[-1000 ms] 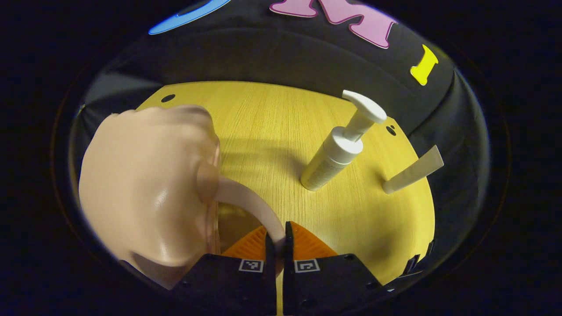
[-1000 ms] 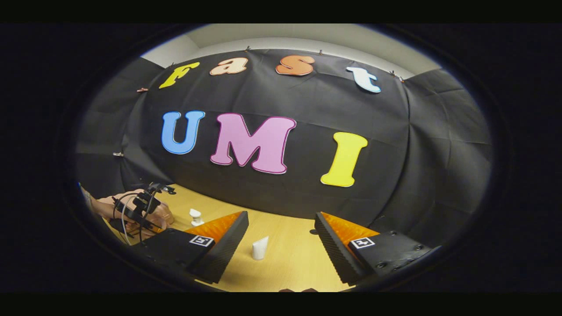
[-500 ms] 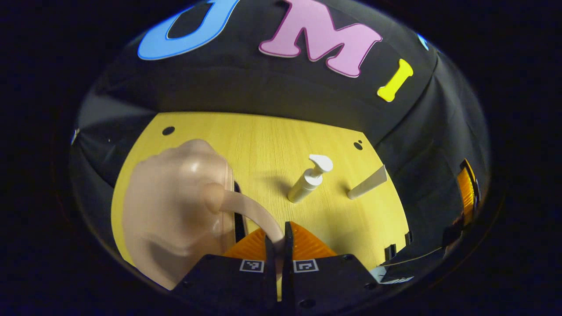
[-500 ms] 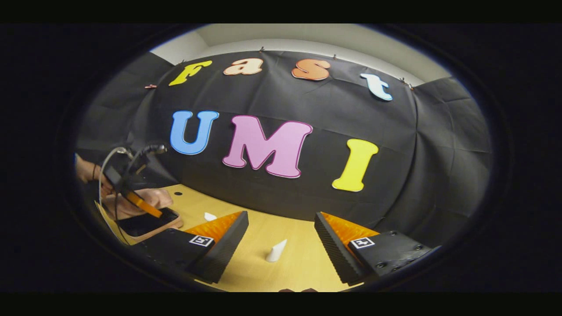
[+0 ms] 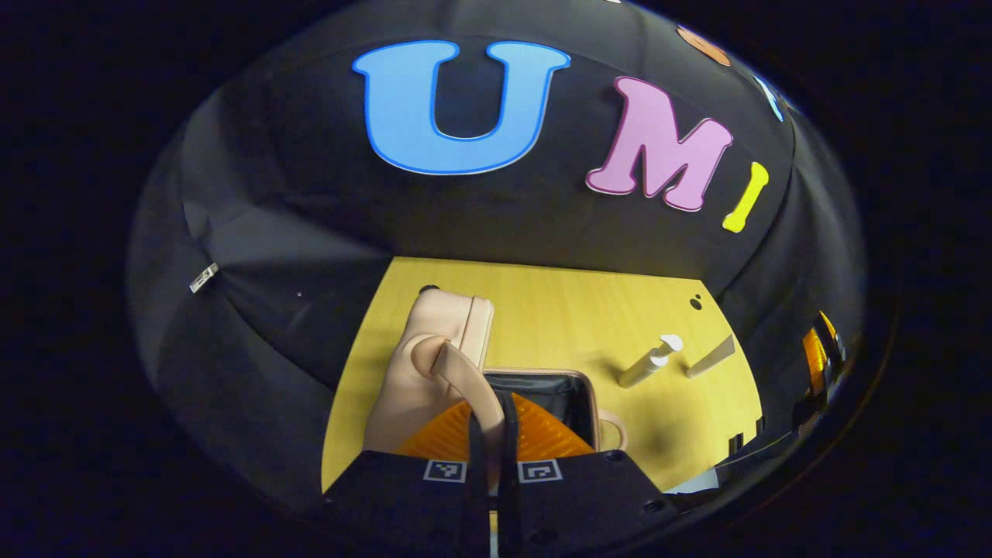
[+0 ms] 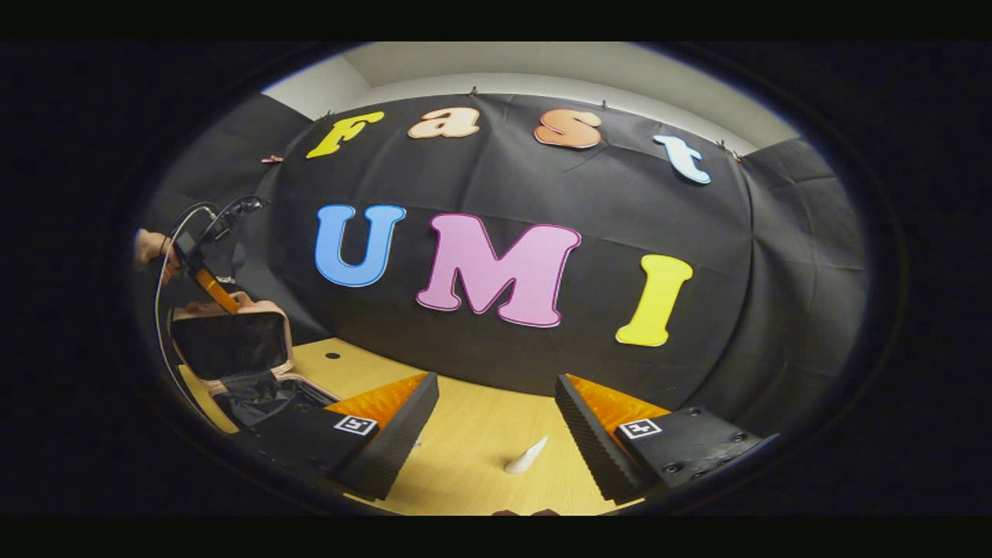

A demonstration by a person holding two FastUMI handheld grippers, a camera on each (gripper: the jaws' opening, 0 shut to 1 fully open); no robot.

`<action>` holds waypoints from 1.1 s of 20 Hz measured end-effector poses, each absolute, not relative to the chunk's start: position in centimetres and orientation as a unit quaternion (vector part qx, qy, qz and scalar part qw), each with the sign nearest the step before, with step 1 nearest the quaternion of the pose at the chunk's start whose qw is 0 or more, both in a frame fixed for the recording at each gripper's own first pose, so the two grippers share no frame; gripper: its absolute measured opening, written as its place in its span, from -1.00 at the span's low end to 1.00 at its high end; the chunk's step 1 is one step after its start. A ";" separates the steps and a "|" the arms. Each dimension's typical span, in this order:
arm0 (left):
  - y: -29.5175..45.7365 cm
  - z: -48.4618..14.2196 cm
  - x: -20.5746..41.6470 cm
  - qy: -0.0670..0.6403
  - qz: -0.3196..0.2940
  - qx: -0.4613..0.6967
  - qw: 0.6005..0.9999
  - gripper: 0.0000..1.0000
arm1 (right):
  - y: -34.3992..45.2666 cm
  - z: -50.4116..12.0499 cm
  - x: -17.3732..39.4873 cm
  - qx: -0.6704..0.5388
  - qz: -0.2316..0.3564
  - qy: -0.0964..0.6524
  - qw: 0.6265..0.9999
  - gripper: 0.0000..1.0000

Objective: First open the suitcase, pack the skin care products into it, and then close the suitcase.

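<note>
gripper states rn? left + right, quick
Left tongs: shut on the suitcase handle, lid raised.
Right tongs: open, holding nothing, above the table.

I can read no words or numbers on any object here. The only signs are square black-and-white code markers (image 5: 443, 470). Two stand on the left gripper (image 5: 491, 407), near 6 o'clock in the left gripper view. Two stand on the right gripper (image 6: 496, 384), near 7 and 5 o'clock in the right gripper view.
</note>
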State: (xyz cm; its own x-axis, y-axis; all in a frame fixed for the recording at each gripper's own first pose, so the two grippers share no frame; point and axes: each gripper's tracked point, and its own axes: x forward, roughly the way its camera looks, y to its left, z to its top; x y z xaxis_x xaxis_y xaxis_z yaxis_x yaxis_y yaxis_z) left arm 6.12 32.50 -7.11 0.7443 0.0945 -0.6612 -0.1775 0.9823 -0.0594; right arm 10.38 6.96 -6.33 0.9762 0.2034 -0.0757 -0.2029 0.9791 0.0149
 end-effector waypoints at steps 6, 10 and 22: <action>44.8 -10.6 7.0 0.354 0.105 -0.106 0.923 -0.81 | 9.4 -6.4 11.0 0.004 0.080 0.064 0.995 0.93; 55.3 -18.2 6.0 0.405 0.150 -0.088 0.897 -0.81 | 11.8 -8.1 10.9 0.005 0.067 0.113 0.991 0.93; 64.3 -32.3 3.4 0.451 0.189 -0.151 0.859 -0.38 | 15.8 -12.7 12.5 0.064 0.030 0.216 0.974 0.92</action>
